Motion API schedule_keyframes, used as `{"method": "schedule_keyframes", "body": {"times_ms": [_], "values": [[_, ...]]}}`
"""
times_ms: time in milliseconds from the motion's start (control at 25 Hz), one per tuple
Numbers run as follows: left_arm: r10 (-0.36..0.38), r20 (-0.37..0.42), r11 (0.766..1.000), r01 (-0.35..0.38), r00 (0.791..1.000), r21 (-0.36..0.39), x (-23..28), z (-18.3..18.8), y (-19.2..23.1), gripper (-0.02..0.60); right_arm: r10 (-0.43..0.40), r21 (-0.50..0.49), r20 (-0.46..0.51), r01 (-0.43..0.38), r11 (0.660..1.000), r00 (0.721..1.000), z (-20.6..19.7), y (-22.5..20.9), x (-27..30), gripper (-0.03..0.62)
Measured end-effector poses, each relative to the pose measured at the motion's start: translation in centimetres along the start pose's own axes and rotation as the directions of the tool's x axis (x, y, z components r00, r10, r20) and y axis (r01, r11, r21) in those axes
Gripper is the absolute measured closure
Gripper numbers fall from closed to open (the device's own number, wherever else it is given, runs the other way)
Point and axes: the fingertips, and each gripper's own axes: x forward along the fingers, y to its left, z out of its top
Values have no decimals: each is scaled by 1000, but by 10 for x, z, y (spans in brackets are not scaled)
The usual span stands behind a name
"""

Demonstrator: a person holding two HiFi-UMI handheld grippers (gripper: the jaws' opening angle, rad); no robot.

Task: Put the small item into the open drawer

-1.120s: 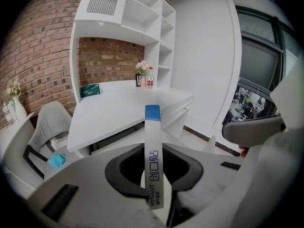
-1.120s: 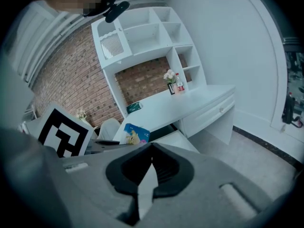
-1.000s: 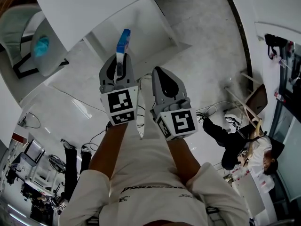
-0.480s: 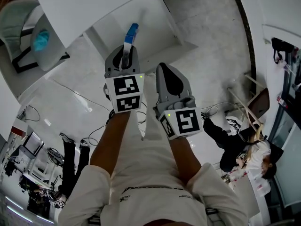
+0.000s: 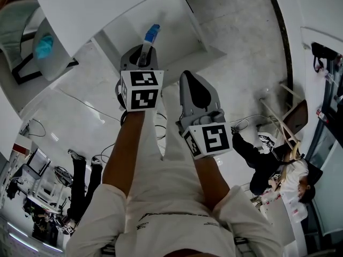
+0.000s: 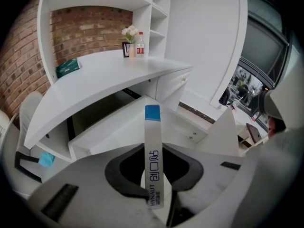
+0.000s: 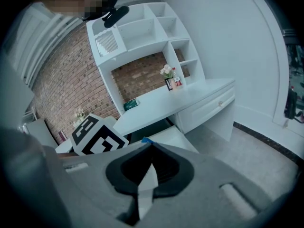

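Note:
A thin white box with a blue end [image 6: 153, 151] stands upright between the jaws of my left gripper [image 5: 143, 53], which is shut on it. In the head view the box's blue end [image 5: 152, 32] hangs over the open white drawer [image 5: 177, 23] under the desk. The left gripper view shows the drawer [image 6: 111, 129] just beyond the box. My right gripper [image 5: 188, 78] is beside the left one, a little nearer to me. In the right gripper view its jaw tips meet, and nothing is held [image 7: 151, 145].
A curved white desk [image 6: 99, 77] stands against a brick wall, with a green pack [image 6: 68, 67], flowers and a bottle [image 6: 139, 44] on it. White shelves [image 7: 142, 30] rise above. A chair [image 5: 40, 47] stands at the left. A person [image 5: 278, 170] sits on the floor at the right, near cables.
My left gripper has sunk toward the drawer with the box and tipped further downward. The right gripper has shifted only slightly.

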Motion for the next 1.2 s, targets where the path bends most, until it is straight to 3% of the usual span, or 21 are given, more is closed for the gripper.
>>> {"method": "schedule_keyframes", "body": {"times_ms": [280,1200], "values": [[-21,-56,999,23,998,41,23,-7,0,506,8,-17,7,-8,1000,1000,-2,0,1,597],[-55,-192,997,65,980,46,73,-30,4,500,4,-26,1,-4,1000,1000,-10,-4,12,597]]}}
